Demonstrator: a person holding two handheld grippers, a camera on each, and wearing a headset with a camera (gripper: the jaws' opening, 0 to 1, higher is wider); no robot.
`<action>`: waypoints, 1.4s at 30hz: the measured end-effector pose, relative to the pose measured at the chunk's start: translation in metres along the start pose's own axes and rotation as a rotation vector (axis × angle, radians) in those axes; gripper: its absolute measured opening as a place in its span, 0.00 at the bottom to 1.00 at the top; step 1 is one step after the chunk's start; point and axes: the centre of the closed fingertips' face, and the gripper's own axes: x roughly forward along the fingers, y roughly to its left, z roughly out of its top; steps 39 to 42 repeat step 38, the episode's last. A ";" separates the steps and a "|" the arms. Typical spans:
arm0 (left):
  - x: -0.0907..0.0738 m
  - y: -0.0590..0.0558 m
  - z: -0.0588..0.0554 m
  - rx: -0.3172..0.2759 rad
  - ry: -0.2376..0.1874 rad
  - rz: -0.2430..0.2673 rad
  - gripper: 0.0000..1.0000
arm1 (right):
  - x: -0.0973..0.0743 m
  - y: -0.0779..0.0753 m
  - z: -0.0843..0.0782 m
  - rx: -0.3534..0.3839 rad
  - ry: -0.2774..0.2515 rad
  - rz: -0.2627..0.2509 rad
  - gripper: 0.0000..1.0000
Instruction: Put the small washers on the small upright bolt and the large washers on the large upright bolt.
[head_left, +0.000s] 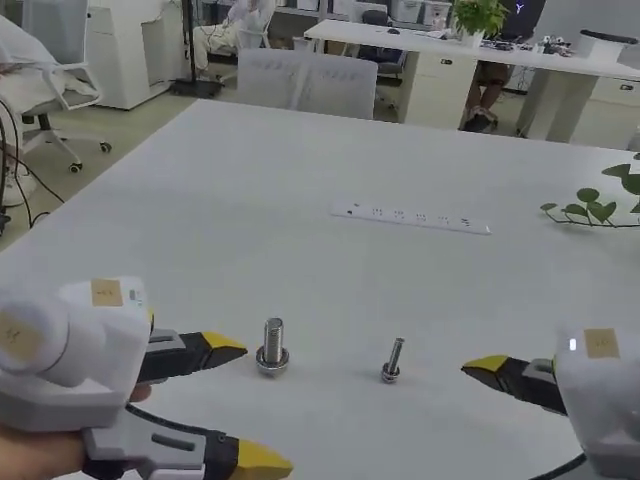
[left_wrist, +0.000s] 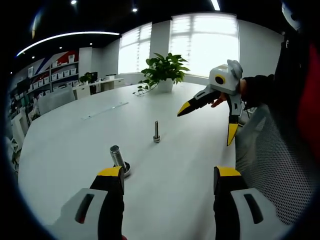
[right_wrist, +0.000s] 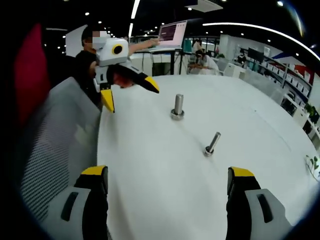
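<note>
Left gripper (head_left: 267, 407) hovering just left of the large bolt (head_left: 272, 347), jaws spread, gripping nothing | right gripper (left_wrist: 205, 129) hanging well right of it, likewise gaping | small bolt (head_left: 393, 360) standing near, right of it | white table (head_left: 300, 200) carrying a power strip (head_left: 410, 217) beyond the large bolt | plant (head_left: 600, 205) trailing far right | office desks (head_left: 450, 45) standing behind

I count two bolts standing upright: one large bolt (head_left: 272, 347), one small bolt (head_left: 393, 360), both nearer me than the one power strip (head_left: 412, 217).
</note>
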 end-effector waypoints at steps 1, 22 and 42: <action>-0.001 -0.001 -0.001 -0.002 0.001 0.000 0.73 | -0.001 0.001 0.001 0.000 -0.004 -0.004 1.00; -0.024 -0.018 -0.018 -0.070 0.002 0.021 0.76 | -0.020 0.015 0.003 0.049 -0.079 -0.057 1.00; -0.025 -0.021 -0.026 -0.126 -0.006 0.050 0.79 | -0.019 0.018 -0.001 0.071 -0.091 -0.056 1.00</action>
